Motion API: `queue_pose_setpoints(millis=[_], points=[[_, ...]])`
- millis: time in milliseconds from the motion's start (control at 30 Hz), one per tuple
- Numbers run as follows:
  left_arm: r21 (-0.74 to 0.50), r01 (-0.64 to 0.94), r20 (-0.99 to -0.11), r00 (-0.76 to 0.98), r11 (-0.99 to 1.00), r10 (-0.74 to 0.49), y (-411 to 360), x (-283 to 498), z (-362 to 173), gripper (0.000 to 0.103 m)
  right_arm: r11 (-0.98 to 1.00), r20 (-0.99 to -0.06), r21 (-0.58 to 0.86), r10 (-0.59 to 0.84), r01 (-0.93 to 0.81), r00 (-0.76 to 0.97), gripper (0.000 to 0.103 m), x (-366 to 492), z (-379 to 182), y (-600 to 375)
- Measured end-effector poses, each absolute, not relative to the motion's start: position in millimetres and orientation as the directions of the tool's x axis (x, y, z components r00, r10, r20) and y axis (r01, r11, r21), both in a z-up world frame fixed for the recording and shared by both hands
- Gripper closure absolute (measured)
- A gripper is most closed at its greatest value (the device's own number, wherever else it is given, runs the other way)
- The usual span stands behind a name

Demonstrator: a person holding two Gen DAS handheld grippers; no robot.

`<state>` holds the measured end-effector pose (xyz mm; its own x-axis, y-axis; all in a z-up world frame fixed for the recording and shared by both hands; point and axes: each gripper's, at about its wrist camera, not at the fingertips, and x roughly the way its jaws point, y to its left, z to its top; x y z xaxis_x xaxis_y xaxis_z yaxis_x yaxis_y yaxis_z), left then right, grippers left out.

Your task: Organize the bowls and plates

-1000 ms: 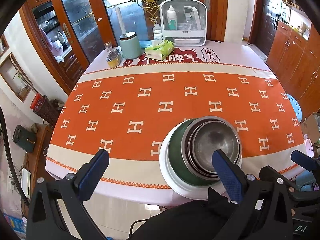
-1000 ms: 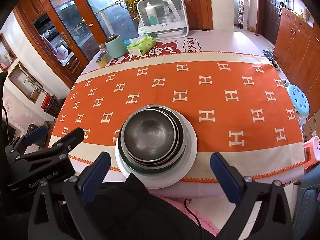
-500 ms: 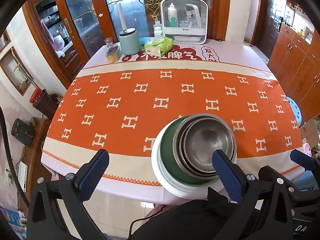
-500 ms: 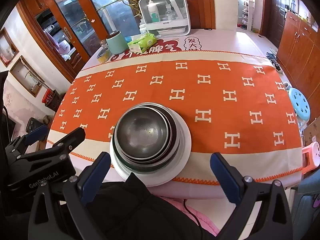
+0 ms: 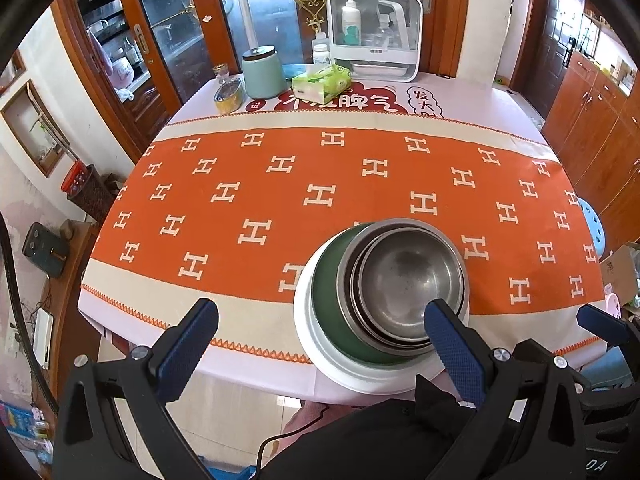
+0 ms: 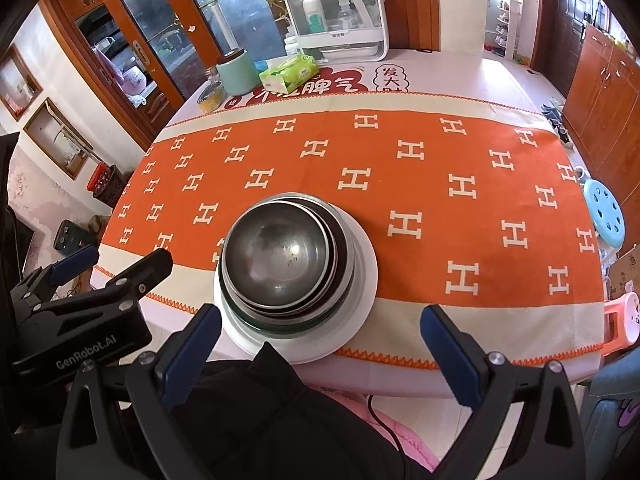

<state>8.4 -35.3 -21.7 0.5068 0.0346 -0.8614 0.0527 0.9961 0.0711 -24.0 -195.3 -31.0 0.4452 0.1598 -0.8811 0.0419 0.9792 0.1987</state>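
While both fingers point(image 6: 188, 360) gape empty, stacked bowls point(image 6: 280, 256) just beyond, between them

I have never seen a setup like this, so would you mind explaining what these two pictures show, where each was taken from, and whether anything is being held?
There is no robot here. A person holds a handheld two-finger clamp in each hand, and each clamp carries a wide-angle camera looking forward along its fingers. One picture comes from the left gripper, the other from the right gripper; the blue-padded prongs at the bottom are their fingers. Both grippers are open and hold nothing.

Near the table's front edge, on the orange tablecloth, sits a white plate carrying a green bowl with several metal bowls nested inside. At the far edge stand a mint jar, a tissue pack and a white storage case.
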Motion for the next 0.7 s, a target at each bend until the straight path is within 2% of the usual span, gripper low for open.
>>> queue_pose_setpoints(millis=[700], points=[[0.108,0.044,-0.864,0.499,0.993,0.072,-40.0,1.0,-21.6,0.001,0.967,-0.873,0.252,0.217,0.023,0.437,0.003,-25.9,-38.7,-203.6]])
